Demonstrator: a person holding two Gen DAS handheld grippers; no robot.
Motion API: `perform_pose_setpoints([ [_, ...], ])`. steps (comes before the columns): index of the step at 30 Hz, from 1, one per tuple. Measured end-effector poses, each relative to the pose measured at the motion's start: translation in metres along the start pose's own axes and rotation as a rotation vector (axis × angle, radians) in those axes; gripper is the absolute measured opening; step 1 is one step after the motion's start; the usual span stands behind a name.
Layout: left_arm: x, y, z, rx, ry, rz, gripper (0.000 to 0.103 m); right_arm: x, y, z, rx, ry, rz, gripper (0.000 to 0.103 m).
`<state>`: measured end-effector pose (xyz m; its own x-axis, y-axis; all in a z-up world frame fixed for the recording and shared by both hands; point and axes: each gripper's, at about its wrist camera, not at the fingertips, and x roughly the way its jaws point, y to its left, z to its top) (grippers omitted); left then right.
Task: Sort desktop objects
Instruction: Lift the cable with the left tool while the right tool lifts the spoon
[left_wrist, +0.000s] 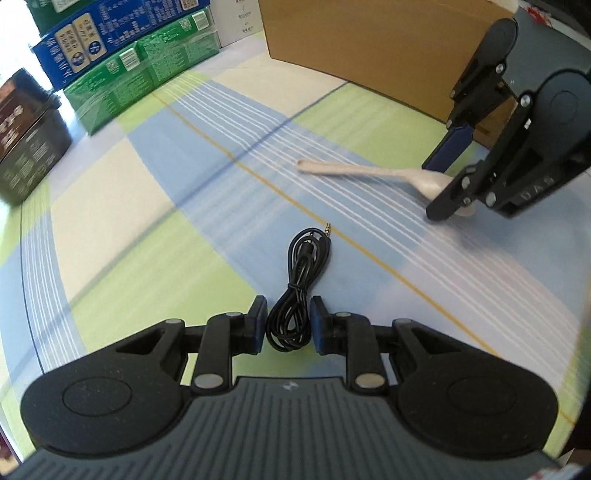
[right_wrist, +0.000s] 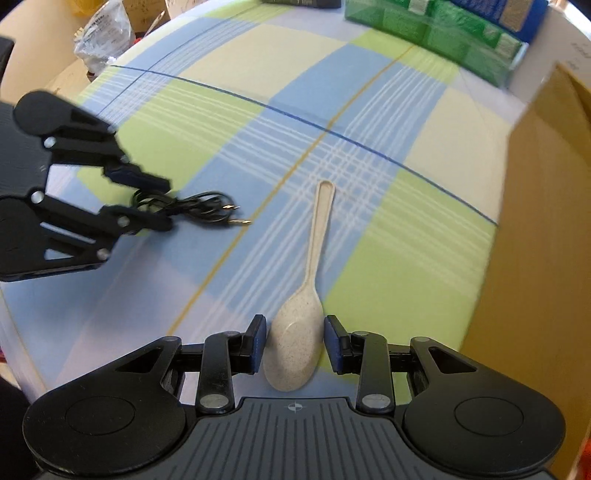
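Left gripper (left_wrist: 289, 325) is narrowed onto the bundled black audio cable (left_wrist: 295, 291): both blue pads sit against the sides of the coil's near loops, and the rest of the coil runs out ahead of the fingertips with its gold plug (left_wrist: 328, 226) at the far end. Right gripper (right_wrist: 295, 345) is clamped on the bowl of the speckled beige spoon (right_wrist: 301, 328), pads touching its two edges, handle pointing straight ahead of the fingers. Whether cable and spoon are lifted or lying on the checked tablecloth (left_wrist: 122, 206) is hard to call, the cloth is motion-blurred in both views. Seen from the left wrist, the right gripper is ahead and to the right with the spoon handle sticking out to its left. A brown cardboard box (right_wrist: 543, 229) stands just right of the right gripper. Green and blue cartons (left_wrist: 122, 62) are stacked far ahead-left of the left gripper, a dark box (left_wrist: 26, 136) beside them.
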<state>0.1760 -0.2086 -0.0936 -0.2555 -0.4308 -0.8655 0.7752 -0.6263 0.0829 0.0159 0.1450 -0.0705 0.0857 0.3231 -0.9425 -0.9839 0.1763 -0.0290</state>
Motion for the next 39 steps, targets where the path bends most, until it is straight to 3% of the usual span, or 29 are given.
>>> perform_pose_setpoints([
  [4,-0.011,-0.029,-0.016,-0.047,-0.047,-0.004,0.02,-0.011,0.008,-0.029,0.012,-0.071,0.0,0.031],
  [7,-0.018,-0.042,-0.026,-0.083,-0.082,-0.024,0.03,-0.019,0.005,-0.048,0.061,-0.125,0.005,0.032],
  [11,-0.022,-0.047,-0.029,-0.115,-0.121,-0.003,0.033,-0.014,-0.006,-0.056,0.123,-0.177,0.009,0.048],
  [23,0.0,-0.027,-0.011,-0.144,-0.135,-0.027,0.034,-0.011,-0.004,-0.068,0.086,-0.239,0.034,0.05],
  [26,0.001,-0.027,-0.009,-0.14,-0.129,-0.044,0.027,-0.008,0.001,-0.066,0.054,-0.242,0.023,0.05],
  [30,-0.001,-0.033,-0.009,-0.126,-0.121,-0.036,0.013,-0.006,0.002,-0.066,0.04,-0.239,0.02,0.049],
  [34,-0.003,-0.039,-0.009,-0.128,-0.111,-0.023,0.012,-0.006,0.004,-0.066,0.034,-0.234,0.001,0.046],
  [37,-0.003,-0.039,-0.009,-0.132,-0.104,-0.029,0.012,-0.007,0.002,-0.065,0.044,-0.236,-0.027,0.03],
  [39,-0.004,-0.038,-0.008,-0.132,-0.099,-0.039,0.012,-0.007,-0.001,-0.063,0.044,-0.232,-0.02,0.03],
])
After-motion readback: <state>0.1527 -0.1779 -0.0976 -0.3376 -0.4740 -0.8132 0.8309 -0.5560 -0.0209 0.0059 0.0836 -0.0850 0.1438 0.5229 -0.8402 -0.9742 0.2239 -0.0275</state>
